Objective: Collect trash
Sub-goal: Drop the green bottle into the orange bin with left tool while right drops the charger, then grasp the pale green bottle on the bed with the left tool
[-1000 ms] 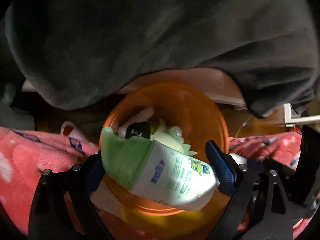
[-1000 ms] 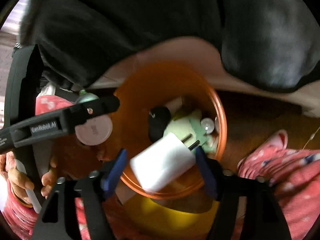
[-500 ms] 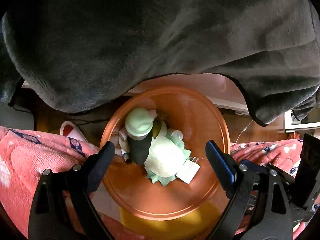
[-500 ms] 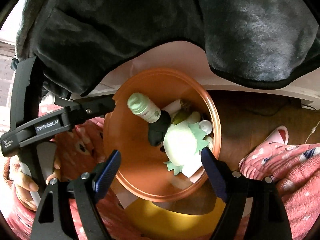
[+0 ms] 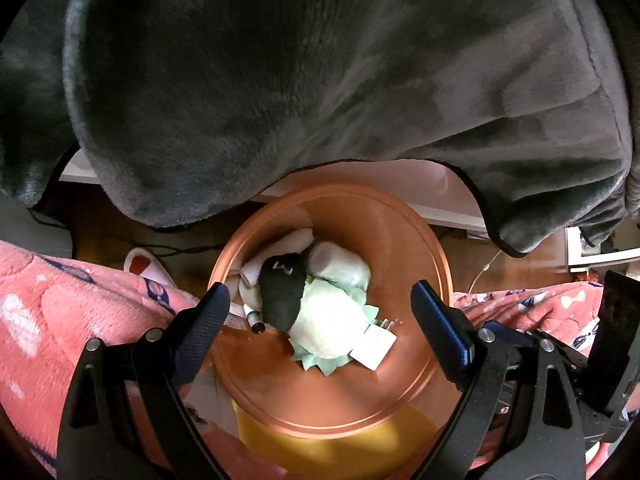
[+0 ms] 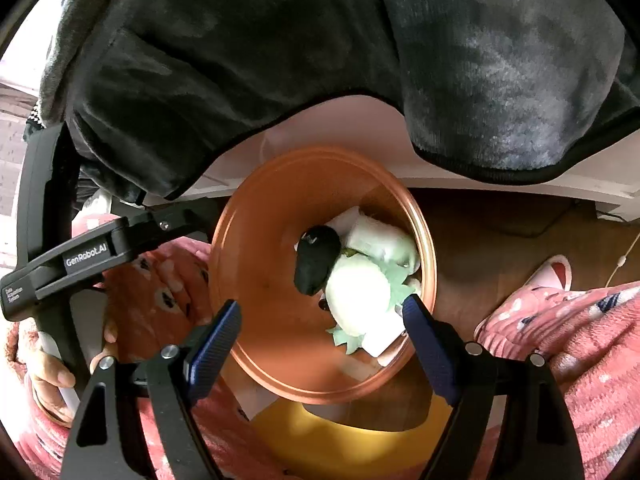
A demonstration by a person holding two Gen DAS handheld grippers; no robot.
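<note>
An orange bin (image 5: 400,380) (image 6: 260,280) stands on the floor below both grippers. Inside lie a black sock (image 5: 282,292) (image 6: 316,258), a white-green bottle (image 5: 340,266) (image 6: 380,240), a pale green wad (image 5: 328,328) (image 6: 358,292), a white plug adapter (image 5: 374,350) (image 6: 380,342) and a small tube (image 5: 254,318). My left gripper (image 5: 324,320) is open and empty above the bin. My right gripper (image 6: 322,326) is open and empty above it too. The left gripper's body (image 6: 80,256) shows in the right wrist view.
A dark grey blanket (image 5: 320,80) (image 6: 320,40) hangs over a white edge behind the bin. Pink patterned fabric (image 5: 60,300) (image 6: 580,340) lies on both sides. A pink slipper (image 6: 548,276) (image 5: 142,264) and a white cable (image 5: 486,270) lie on the wooden floor.
Both grippers opened and dropped what they held: the white-green bottle from the left, the white plug adapter from the right. Both now lie in the bin. Both grippers have risen.
</note>
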